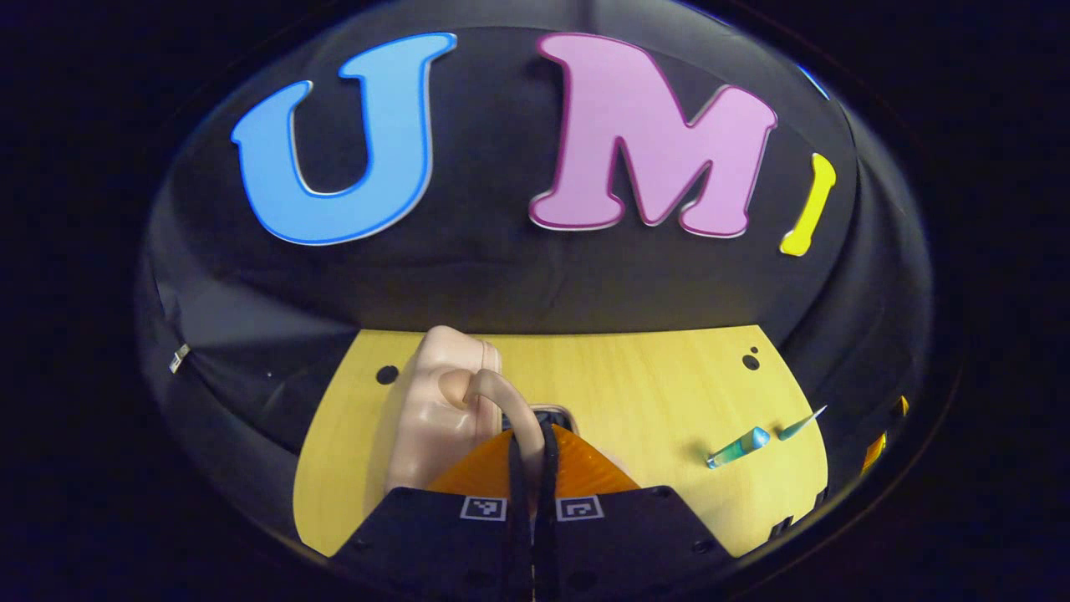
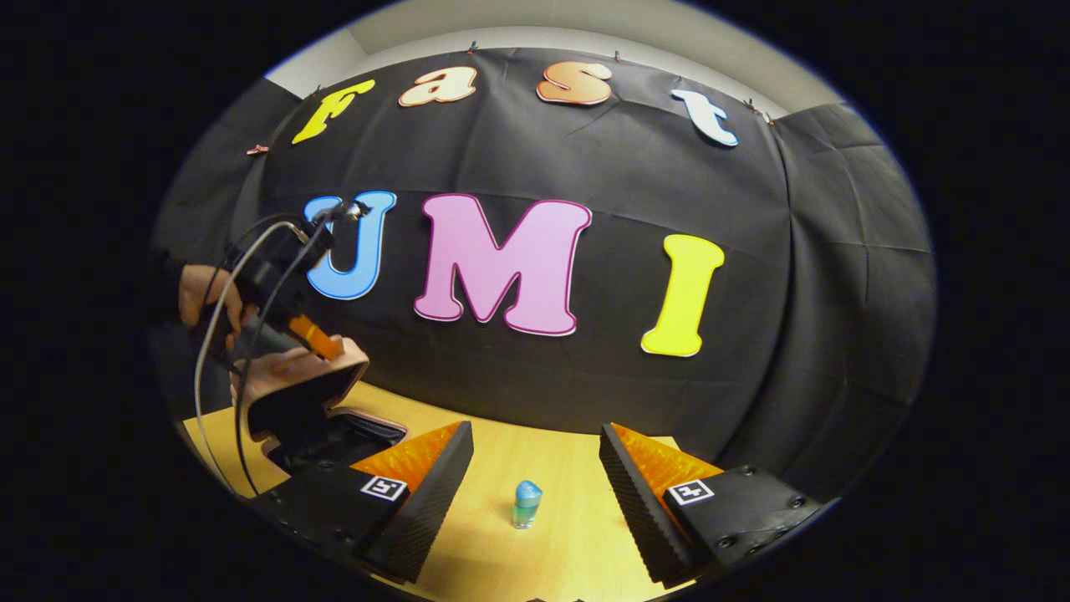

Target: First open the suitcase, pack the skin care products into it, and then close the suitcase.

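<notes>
The pink suitcase (image 2: pixel 334 439) lies open at the table's left end, its lid (image 2: pixel 305 386) raised and its dark inside showing. In the left gripper view, the lid (image 1: pixel 435 401) stands close ahead and its curved handle (image 1: pixel 493 393) runs down between the fingers of my left gripper (image 1: pixel 531 443), which is shut on it. The same left gripper (image 2: pixel 316 336), held by a hand (image 2: pixel 201 293), sits on the lid's top edge. My right gripper (image 2: pixel 531 477) is open, low over the table. A small bottle with a blue cap (image 2: pixel 527 504) stands upright just beyond its fingertips, untouched.
The yellow wooden table (image 1: pixel 635 385) ends at the black cloth wall behind. Two greenish skin care items (image 1: pixel 740 445) (image 1: pixel 801 424) lie at its right side. Cables (image 2: pixel 221 334) hang from the left gripper.
</notes>
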`<state>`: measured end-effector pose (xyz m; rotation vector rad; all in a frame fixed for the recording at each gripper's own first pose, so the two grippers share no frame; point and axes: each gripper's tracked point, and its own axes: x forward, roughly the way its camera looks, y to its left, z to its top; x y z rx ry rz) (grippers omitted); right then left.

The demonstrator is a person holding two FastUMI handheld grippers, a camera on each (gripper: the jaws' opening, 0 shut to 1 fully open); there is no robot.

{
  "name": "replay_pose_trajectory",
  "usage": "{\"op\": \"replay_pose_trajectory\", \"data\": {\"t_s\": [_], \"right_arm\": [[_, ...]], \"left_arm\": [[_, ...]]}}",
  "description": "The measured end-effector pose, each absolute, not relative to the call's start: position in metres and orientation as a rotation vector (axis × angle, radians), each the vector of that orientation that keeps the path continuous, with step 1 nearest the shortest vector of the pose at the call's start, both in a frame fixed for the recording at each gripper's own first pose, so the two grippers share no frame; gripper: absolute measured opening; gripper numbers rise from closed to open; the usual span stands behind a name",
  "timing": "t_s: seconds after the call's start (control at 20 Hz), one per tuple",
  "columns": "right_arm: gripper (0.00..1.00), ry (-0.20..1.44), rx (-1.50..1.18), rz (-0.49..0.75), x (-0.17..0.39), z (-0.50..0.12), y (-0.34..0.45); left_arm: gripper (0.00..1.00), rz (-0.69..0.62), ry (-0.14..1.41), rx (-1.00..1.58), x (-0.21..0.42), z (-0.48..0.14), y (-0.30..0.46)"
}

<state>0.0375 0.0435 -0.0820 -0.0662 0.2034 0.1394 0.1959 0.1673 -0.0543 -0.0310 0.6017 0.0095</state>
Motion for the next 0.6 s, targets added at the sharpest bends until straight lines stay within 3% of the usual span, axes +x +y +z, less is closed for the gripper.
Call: {"op": "replay_pose_trajectory", "data": {"t_s": [0.25, 0.4, 0.6], "right_arm": [[0.96, 0.21, -0.091, 0.149, 0.037, -0.082, 0.067], [0.96, 0.232, -0.113, 0.118, 0.043, -0.086, 0.069], [0.96, 0.263, -0.16, 0.06, 0.048, -0.097, 0.07]], "left_arm": [[0.07, 0.238, 0.579, 0.089, 0.189, -0.058, 0.345], [0.06, 0.33, 0.584, 0.08, 0.193, -0.101, 0.436], [0.07, 0.349, 0.609, -0.083, 0.204, -0.186, 0.497]]}}
